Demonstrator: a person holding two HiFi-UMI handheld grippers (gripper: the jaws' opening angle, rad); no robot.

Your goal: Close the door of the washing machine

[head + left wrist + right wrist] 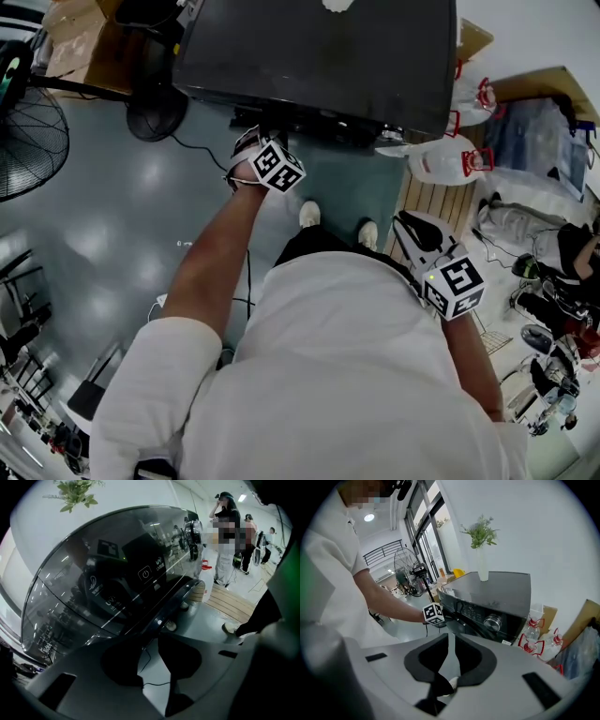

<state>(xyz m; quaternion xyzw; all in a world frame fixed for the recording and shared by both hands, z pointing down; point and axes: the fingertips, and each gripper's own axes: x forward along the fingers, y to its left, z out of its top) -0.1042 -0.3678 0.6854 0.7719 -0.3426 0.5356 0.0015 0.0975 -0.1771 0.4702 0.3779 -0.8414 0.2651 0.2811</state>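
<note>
The dark washing machine point(319, 56) stands in front of me, a knob point(492, 620) on its control panel. My left gripper point(261, 150) reaches to the left part of its front, just under the top edge. In the left gripper view the glossy dark front point(117, 573) with a power symbol fills the picture close ahead. The left gripper point(151, 667) is open there, with only floor showing in the gap. Whether it touches the door I cannot tell. My right gripper point(411, 228) hangs back at my right side, away from the machine. The right gripper point(451, 656) shows a narrow empty gap.
A vase with a green plant point(482, 569) stands on the machine's top. Water jugs with red handles point(450, 159) and a wooden platform point(436, 202) sit to its right. A floor fan point(28, 131) is at the left, clutter at the far right. People point(227, 531) stand farther off.
</note>
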